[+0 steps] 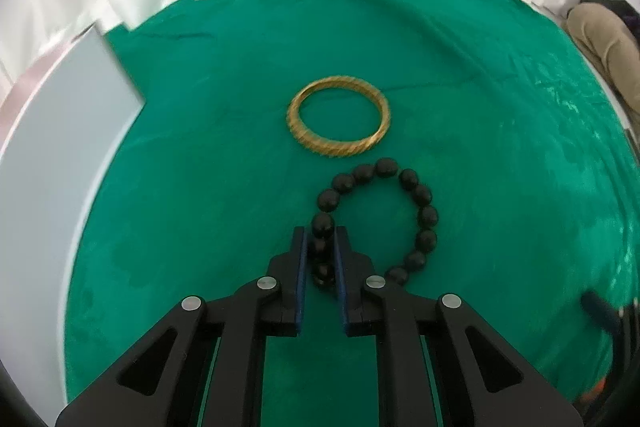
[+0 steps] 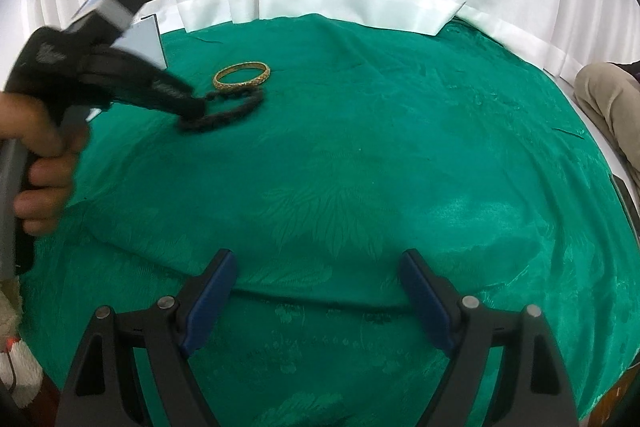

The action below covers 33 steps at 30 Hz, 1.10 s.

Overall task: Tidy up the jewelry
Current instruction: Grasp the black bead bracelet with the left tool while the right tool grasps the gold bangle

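The left gripper [image 1: 321,233] was closed on the black bead bracelet [image 1: 424,217], its blue pads [image 1: 302,267] pinching the beads on the bracelet's left side. The rest of the loop lay flat on the green cloth [image 1: 200,187] that covered the table. A gold bangle [image 1: 296,119] lay flat just beyond the bracelet, toward the table's far edge, close to it but apart. A grey panel [image 1: 60,147] stood along the left edge. The right gripper [image 2: 316,263] hung over bare cloth near the front edge, jaws wide apart and holding nothing.
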{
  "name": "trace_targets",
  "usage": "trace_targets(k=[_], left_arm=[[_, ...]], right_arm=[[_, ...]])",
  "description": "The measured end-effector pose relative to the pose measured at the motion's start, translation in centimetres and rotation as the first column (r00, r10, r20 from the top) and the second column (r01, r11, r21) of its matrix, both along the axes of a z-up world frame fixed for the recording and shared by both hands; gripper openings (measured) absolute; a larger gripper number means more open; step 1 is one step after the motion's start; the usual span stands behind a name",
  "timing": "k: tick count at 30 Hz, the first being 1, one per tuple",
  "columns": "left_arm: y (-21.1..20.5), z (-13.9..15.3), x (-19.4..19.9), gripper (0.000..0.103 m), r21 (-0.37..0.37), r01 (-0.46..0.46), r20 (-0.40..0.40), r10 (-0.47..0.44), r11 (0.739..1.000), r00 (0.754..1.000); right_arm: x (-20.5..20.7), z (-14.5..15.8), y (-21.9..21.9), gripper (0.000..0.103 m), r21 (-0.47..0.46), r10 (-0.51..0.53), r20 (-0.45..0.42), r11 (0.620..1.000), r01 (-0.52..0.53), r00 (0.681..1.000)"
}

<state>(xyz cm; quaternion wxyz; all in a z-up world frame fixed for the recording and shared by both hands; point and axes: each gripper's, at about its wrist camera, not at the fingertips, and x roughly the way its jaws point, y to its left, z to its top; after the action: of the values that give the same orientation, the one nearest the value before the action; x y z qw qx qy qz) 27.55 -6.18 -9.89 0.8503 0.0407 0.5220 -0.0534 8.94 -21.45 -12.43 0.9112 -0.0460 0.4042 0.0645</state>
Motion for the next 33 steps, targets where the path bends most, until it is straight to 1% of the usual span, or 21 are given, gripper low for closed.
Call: trace_targets(k=[2, 5, 7, 10, 12, 13, 14, 16, 19, 20, 21, 22, 23, 24, 25, 26, 27, 29, 31, 32, 33], left_arm=[[2.1, 0.3, -0.9, 0.01, -0.028, -0.024, -0.01, 0.023, 0.999, 1.0], [6.1, 1.5, -3.1, 0.01, -0.096, -0.081, -0.01, 0.081, 0.992, 0.997], [8.8, 2.3, -4.7, 0.01, -0.118, -0.121, 0.0, 0.122, 0.986, 0.993], [12.4, 2.1, -6.4, 0.01, -0.142, -0.174, -0.006, 0.175, 0.974, 0.985], [13.7, 1.4, -7.2, 0.01, -0.131, -0.208, -0.012, 0.208, 0.969, 0.978], [14.4, 0.9, -7.5, 0.01, -0.133, -0.224, -0.018, 0.223, 0.966, 0.975], [15.0, 0.6, -7.6, 0.01, -0.14, -0.234, -0.025, 0.233, 0.962, 0.972], [15.6, 0.5, -8.1, 0.011, -0.17, -0.239, -0.01, 0.24, 0.956, 0.971], [15.5, 0.5, -8.5, 0.014, -0.165, -0.228, 0.012, 0.234, 0.959, 0.972], [15.3, 0.6, -8.9, 0.019, -0.169, -0.224, 0.014, 0.23, 0.96, 0.973], [15.2, 0.6, -8.7, 0.028, -0.174, -0.218, 0.015, 0.224, 0.96, 0.974], [15.2, 0.7, -8.9, 0.034, -0.179, -0.215, 0.017, 0.221, 0.96, 0.975], [15.8, 0.7, -10.5, 0.049, -0.178, -0.217, 0.019, 0.224, 0.96, 0.974], [16.1, 0.3, -10.7, 0.062, -0.17, -0.221, 0.021, 0.228, 0.96, 0.974], [16.1, 0.1, -10.9, 0.065, -0.161, -0.226, 0.025, 0.233, 0.961, 0.972], [16.3, 0.0, -11.0, 0.065, -0.158, -0.23, 0.024, 0.236, 0.96, 0.971], [16.5, 0.0, -11.2, 0.065, -0.162, -0.232, 0.017, 0.238, 0.959, 0.971], [16.9, 0.1, -11.4, 0.065, -0.172, -0.239, 0.014, 0.245, 0.956, 0.969], [17.3, 0.1, -11.5, 0.065, -0.177, -0.244, 0.005, 0.249, 0.953, 0.969], [17.3, 0.1, -11.6, 0.065, -0.177, -0.244, 0.002, 0.248, 0.954, 0.969], [17.4, 0.1, -11.6, 0.065, -0.175, -0.241, 0.0, 0.245, 0.955, 0.969]], right_arm=[[-0.1, 0.0, 0.0, 0.086, 0.0, 0.002, 0.0, 1.0, -0.002, 1.0], [-0.1, 0.1, 0.0, 0.086, 0.0, -0.001, -0.005, 1.0, 0.001, 1.0], [0.0, 0.1, 0.1, 0.086, 0.0, -0.009, -0.01, 1.0, 0.009, 1.0], [0.3, 0.2, 0.3, 0.087, -0.008, -0.017, -0.032, 1.0, 0.017, 0.999], [0.9, 0.5, 0.2, 0.087, -0.018, -0.006, -0.082, 1.0, 0.005, 0.997], [1.5, 0.9, 0.3, 0.087, -0.017, 0.005, -0.13, 1.0, -0.007, 0.992], [1.8, 1.3, 0.4, 0.087, -0.001, 0.02, -0.152, 1.0, -0.02, 0.988], [2.6, 2.8, 0.9, 0.087, 0.05, 0.075, -0.147, 0.996, -0.069, 0.986], [4.8, 5.5, 3.0, 0.087, 0.054, 0.16, -0.11, 0.986, -0.155, 0.981], [5.8, 6.2, 3.9, 0.086, 0.049, 0.193, -0.091, 0.981, -0.189, 0.977], [7.3, 6.7, 5.1, 0.086, 0.038, 0.236, -0.071, 0.972, -0.234, 0.969], [8.6, 7.0, 6.2, 0.086, 0.033, 0.27, -0.061, 0.963, -0.269, 0.961], [10.0, 7.0, 7.1, 0.085, 0.031, 0.3, -0.062, 0.954, -0.299, 0.952], [12.0, 6.8, 8.5, 0.082, 0.017, 0.338, -0.072, 0.941, -0.337, 0.939], [13.0, 6.4, 9.4, 0.078, -0.003, 0.36, -0.081, 0.932, -0.362, 0.929], [14.7, 5.7, 10.7, 0.066, -0.042, 0.389, -0.102, 0.918, -0.395, 0.916], [15.7, 5.2, 11.7, 0.057, -0.064, 0.409, -0.119, 0.906, -0.418, 0.905], [18.1, 3.6, 13.6, 0.049, -0.104, 0.434, -0.165, 0.885, -0.453, 0.886], [19.4, 2.2, 14.8, 0.046, -0.131, 0.446, -0.203, 0.87, -0.475, 0.872], [19.8, 1.7, 15.1, 0.035, -0.14, 0.445, -0.222, 0.866, -0.48, 0.867], [19.9, 1.8, 15.2, 0.031, -0.12, 0.447, -0.208, 0.871, -0.476, 0.87]])
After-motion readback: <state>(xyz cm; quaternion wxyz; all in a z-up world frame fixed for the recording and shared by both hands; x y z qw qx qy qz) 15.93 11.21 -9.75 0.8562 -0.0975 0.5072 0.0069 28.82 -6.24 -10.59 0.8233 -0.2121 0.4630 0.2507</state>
